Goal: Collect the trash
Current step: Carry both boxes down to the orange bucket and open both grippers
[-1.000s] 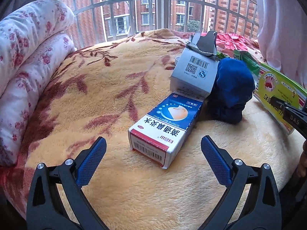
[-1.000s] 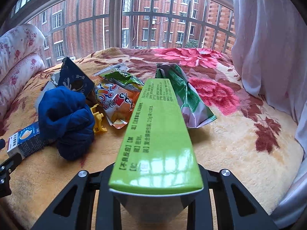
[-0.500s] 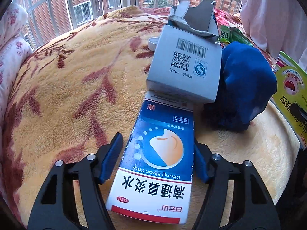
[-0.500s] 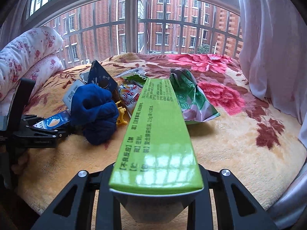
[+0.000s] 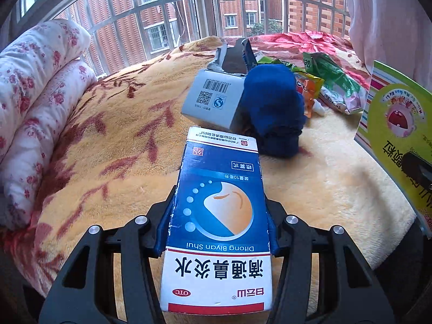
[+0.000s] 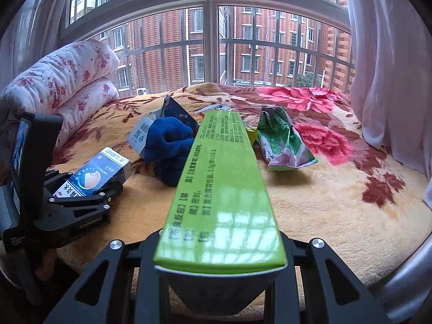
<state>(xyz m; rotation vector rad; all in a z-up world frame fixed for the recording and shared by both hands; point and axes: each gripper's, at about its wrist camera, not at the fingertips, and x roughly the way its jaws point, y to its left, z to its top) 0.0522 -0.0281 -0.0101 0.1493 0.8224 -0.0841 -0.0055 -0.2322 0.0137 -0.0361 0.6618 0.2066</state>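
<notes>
My left gripper (image 5: pixel 217 226) is shut on a blue and white medicine box (image 5: pixel 220 216) and holds it lifted above the blanket; it also shows in the right wrist view (image 6: pixel 94 174). My right gripper (image 6: pixel 220 245) is shut on a long green box (image 6: pixel 224 186), which shows at the right edge of the left wrist view (image 5: pixel 397 124). On the bed lie a torn grey carton (image 5: pixel 216 100), an orange snack wrapper (image 5: pixel 307 89) and a green snack bag (image 6: pixel 283 140).
A balled blue cloth (image 5: pixel 272 110) lies beside the grey carton. The orange floral blanket (image 5: pixel 108 140) covers the bed. Rolled floral quilts (image 5: pixel 35 81) lie at the left. A barred window is behind and a white curtain (image 6: pixel 388 67) hangs at the right.
My left gripper moved in around the blue medicine box, shut on it and lifted it off the blanket. My right gripper drew back and up with the green box.
</notes>
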